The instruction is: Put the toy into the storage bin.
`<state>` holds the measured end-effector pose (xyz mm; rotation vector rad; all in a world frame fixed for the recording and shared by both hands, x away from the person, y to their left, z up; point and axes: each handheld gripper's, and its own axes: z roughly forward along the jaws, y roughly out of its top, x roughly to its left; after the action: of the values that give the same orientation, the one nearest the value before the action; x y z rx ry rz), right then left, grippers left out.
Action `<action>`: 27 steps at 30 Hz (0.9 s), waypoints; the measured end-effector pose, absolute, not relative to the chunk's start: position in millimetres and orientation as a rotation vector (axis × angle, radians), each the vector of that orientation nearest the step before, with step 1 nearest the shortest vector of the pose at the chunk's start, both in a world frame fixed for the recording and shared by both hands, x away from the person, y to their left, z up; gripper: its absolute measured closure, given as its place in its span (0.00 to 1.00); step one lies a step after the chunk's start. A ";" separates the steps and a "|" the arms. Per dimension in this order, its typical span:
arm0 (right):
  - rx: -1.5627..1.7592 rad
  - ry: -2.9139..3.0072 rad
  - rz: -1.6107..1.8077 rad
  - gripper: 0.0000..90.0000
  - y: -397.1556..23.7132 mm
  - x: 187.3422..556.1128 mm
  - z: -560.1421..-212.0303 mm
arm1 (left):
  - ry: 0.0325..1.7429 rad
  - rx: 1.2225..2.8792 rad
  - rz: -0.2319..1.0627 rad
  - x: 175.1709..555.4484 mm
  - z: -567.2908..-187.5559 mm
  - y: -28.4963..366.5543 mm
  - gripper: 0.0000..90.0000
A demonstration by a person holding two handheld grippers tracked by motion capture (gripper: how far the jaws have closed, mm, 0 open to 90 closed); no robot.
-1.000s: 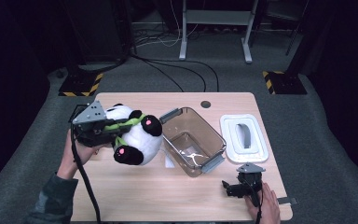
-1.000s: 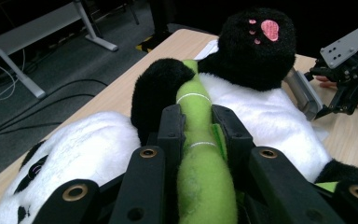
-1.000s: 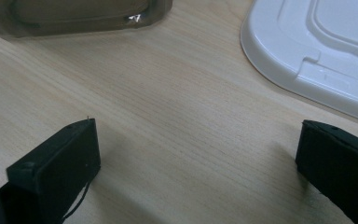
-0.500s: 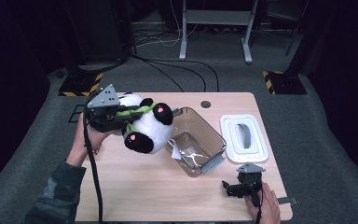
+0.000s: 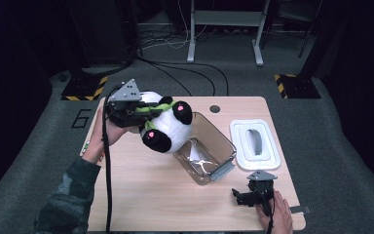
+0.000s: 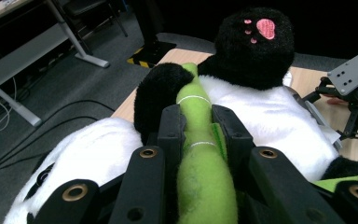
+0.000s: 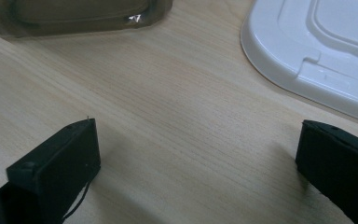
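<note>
Over the wooden table (image 5: 151,195), left claw (image 6: 198,126) pinches the panda's green stalk (image 6: 200,172); right claw (image 7: 196,154) spread wide.

panda plush (image 5: 168,127): black-white, pink paw pads, tipped over, lifted, clamped by its green stalk (image 6: 200,154) in left tongs (image 5: 143,111)
clear bin (image 5: 205,146): open, tilted, just beyond plush from left tongs
white lid (image 5: 254,144): flat, just ahead of right tongs (image 5: 237,197)

Lab or test room: wooden worktop (image 5: 165,195), grey carpet (image 5: 341,141), loose floor cables (image 5: 175,73), hazard-striped floor markers (image 5: 85,90), metal desk legs (image 5: 192,34).
</note>
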<state>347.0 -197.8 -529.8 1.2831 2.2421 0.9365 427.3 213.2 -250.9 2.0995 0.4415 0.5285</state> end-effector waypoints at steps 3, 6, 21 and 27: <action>1.283 2.242 0.936 0.00 -197.8 347.0 -529.8 | 0.424 2.105 0.540 430.4 -249.7 206.2 0.83; 1.283 2.242 0.936 0.00 -197.8 347.0 -529.8 | 0.411 2.108 0.536 433.8 -249.4 200.2 0.83; 1.295 2.231 0.939 0.00 -197.1 347.1 -529.9 | 0.323 2.132 0.552 448.7 -251.8 164.9 0.83; 1.294 2.234 0.939 0.00 -197.3 347.1 -529.8 | 0.291 2.134 0.538 455.9 -257.9 152.0 0.83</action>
<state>347.1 -197.3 -529.8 1.2945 2.2338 0.9387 455.9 152.0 -257.9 2.1343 0.2913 0.5383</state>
